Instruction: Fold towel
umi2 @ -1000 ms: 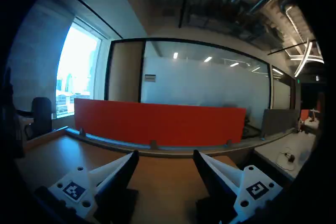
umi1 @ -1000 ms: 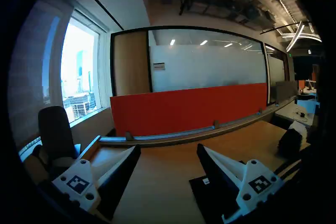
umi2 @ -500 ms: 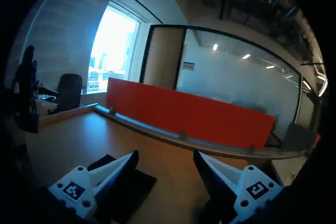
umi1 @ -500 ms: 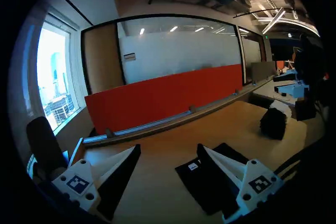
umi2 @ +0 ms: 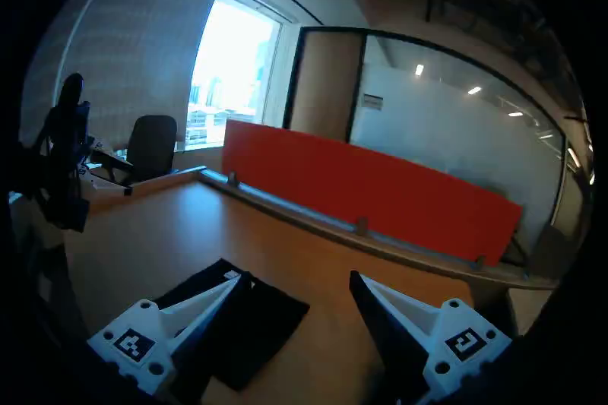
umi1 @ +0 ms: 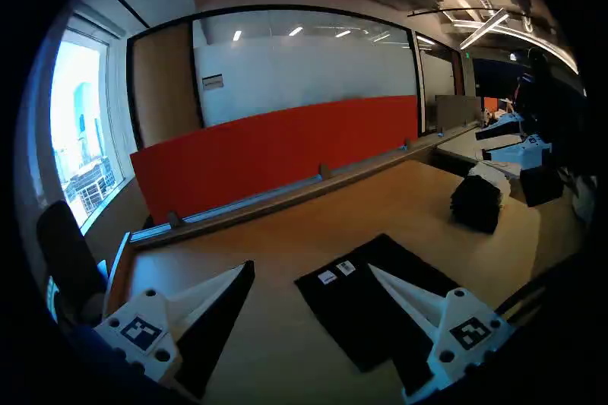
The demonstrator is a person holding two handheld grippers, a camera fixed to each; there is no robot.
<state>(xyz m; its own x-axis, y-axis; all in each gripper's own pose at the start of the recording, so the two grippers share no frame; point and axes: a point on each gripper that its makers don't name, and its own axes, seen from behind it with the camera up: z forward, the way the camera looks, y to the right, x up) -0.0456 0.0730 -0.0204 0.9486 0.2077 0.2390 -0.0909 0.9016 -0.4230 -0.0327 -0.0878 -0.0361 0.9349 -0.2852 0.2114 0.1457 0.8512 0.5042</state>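
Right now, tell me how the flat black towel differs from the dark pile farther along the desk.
The towel lies spread flat and thin; the pile stands bulky and tall. The towel shows two small white tags near one edge; the pile carries something white on top. The towel is near the camera, the pile farther off. Both are dark and rest on the wooden desk.

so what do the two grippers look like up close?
The left gripper and right gripper match: two white wedge fingers tapering to points, black inner faces, a square black-and-white marker on each finger base, small bolt holes around it.
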